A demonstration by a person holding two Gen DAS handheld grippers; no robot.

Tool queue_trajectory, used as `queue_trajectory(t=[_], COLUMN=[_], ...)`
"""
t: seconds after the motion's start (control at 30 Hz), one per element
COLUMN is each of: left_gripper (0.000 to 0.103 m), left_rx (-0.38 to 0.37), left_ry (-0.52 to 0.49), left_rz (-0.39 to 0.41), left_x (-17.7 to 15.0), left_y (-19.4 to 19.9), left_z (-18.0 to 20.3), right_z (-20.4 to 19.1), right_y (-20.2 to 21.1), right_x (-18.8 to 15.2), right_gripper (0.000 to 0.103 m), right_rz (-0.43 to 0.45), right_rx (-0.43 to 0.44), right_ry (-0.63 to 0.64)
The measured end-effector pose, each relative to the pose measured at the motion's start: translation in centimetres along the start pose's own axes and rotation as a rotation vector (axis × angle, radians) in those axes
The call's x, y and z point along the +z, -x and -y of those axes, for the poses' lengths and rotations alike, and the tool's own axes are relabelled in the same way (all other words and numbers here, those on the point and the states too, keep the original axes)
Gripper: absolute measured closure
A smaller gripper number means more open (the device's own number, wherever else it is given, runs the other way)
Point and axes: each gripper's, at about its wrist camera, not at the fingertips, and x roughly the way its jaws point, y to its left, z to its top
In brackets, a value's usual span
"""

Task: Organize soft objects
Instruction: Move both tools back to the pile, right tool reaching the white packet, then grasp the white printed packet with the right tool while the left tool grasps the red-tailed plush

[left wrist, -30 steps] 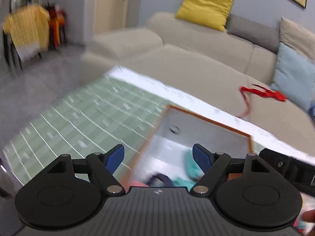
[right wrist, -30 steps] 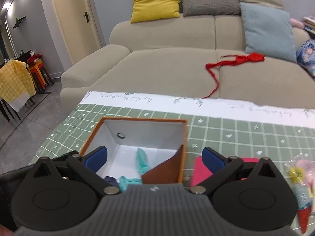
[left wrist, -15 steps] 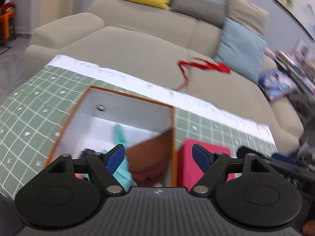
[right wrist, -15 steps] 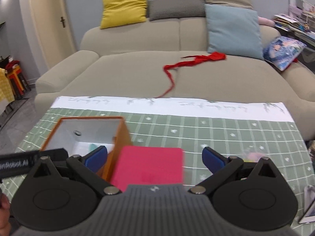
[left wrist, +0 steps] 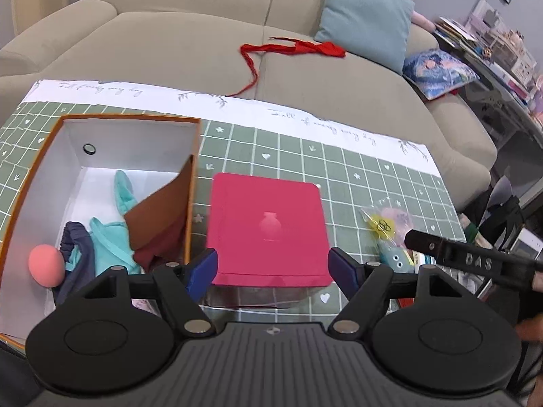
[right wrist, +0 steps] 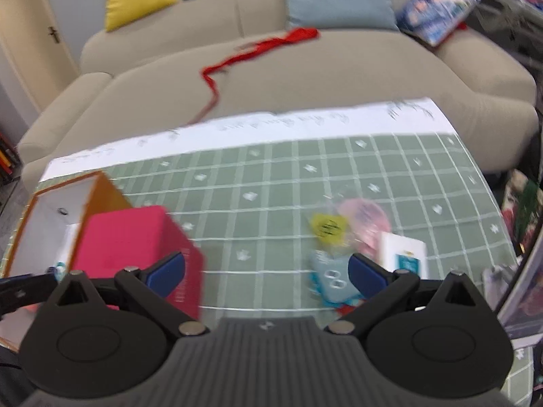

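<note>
Sofa (left wrist: 203,44) at twelve o'clock; below it we see the orange box (left wrist: 30,183) at nine, stocked with soft clothes (left wrist: 108,244). Both grippers gape, empty: left gripper (left wrist: 273,266), just narrowing, frames the pink box (left wrist: 268,227); right gripper (right wrist: 266,269) probably seeks the packets (right wrist: 334,271) at three.

Orange-rimmed box (left wrist: 40,156) open at nine o'clock, holding crumpled teal cloth (left wrist: 108,237), navy cloth (left wrist: 73,240), maroon cloth (left wrist: 163,240) and a pink ball (left wrist: 45,264). Bagged soft toys (right wrist: 339,237) lying at three o'clock on the table (left wrist: 356,156); red strip (left wrist: 292,49) trailing across the sofa at twelve.
</note>
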Motion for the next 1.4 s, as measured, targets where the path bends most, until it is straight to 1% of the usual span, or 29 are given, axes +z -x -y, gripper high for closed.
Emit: queue_trajectory(t=[0.03,0.13,0.17,0.23,0.3,0.43,0.53,0.6,0.7,0.77,0.83,0.87,0.93,1.0,1.13,1.2,1.27,1.33,1.37,1.4], left_gripper=[0.016,0.016,0.016,0.016,0.016,0.016,0.016,0.016,0.016,0.016,0.016,0.016,0.016,0.016,0.016,0.016,0.016,0.016,0.016,0.016], left_rx=[0.001,-0.005,-0.007,-0.004,0.0,0.016,0.045,0.047,0.033,0.015,-0.013,-0.023,-0.031,-0.046,-0.101,-0.123,-0.133,-0.142,-0.146,-0.149], left_ry=[-0.007,-0.026,-0.034,-0.051,-0.068,-0.113,-0.143,-0.165,-0.189,-0.21,-0.243,-0.261,-0.303,-0.351,-0.448,-0.476,-0.48,-0.49,-0.492,-0.486], left_rz=[-0.004,-0.012,-0.016,-0.028,-0.036,-0.053,-0.054,-0.064,-0.083,-0.09,-0.097,-0.105,-0.113,-0.111,-0.144,-0.168,-0.186,-0.199,-0.203,-0.208], left_x=[0.0,-0.2,-0.2,-0.4,-0.7,-1.2,-1.6,-1.9,-2.3,-2.6,-3.0,-3.2,-3.8,-4.6,-6.0,-6.7,-7.3,-8.0,-8.3,-8.6], left_y=[0.0,-0.3,-0.4,-0.8,-1.1,-1.9,-2.5,-2.9,-3.4,-3.8,-4.3,-4.6,-5.1,-5.6,-7.1,-8.2,-9.3,-10.7,-11.3,-12.0], left_z=[0.3,1.5,1.7,2.4,3.1,4.6,5.7,6.3,7.3,8.2,9.2,9.8,11.0,12.2,14.6,15.7,16.7,17.6,17.9,18.1], right_z=[1.0,4.7,5.8,7.3,8.4,10.6,12.1,12.6,13.0,13.3,13.6,13.6,13.5,13.8,14.4,14.5,14.4,14.3,14.2,14.3], right_y=[-0.4,-2.2,-3.0,-4.0,-5.1,-7.2,-8.7,-9.4,-10.0,-10.2,-10.3,-10.1,-10.1,-10.1,-9.9,-9.6,-9.1,-8.6,-8.4,-8.3], right_x=[0.1,0.4,0.4,0.4,0.3,-0.3,-0.7,-0.9,-1.2,-1.3,-1.5,-1.5,-1.6,-1.7,-1.9,-1.9,-1.9,-1.9,-1.9,-1.8], right_gripper=[0.003,0.003,0.003,0.003,0.003,0.003,0.008,0.01,0.013,0.02,0.023,0.028,0.033,0.036,0.039,0.045,0.06,0.068,0.071,0.072], right_rz=[-0.015,-0.083,-0.109,-0.132,-0.156,-0.195,-0.221,-0.229,-0.234,-0.239,-0.243,-0.242,-0.247,-0.248,-0.249,-0.248,-0.238,-0.23,-0.227,-0.225], right_rx=[0.0,0.054,0.051,0.039,0.016,-0.068,-0.11,-0.113,-0.12,-0.117,-0.117,-0.121,-0.131,-0.123,-0.104,-0.098,-0.099,-0.105,-0.105,-0.106], right_ry=[-0.03,-0.165,-0.197,-0.225,-0.233,-0.239,-0.258,-0.25,-0.235,-0.233,-0.225,-0.216,-0.199,-0.196,-0.199,-0.188,-0.168,-0.146,-0.136,-0.13])
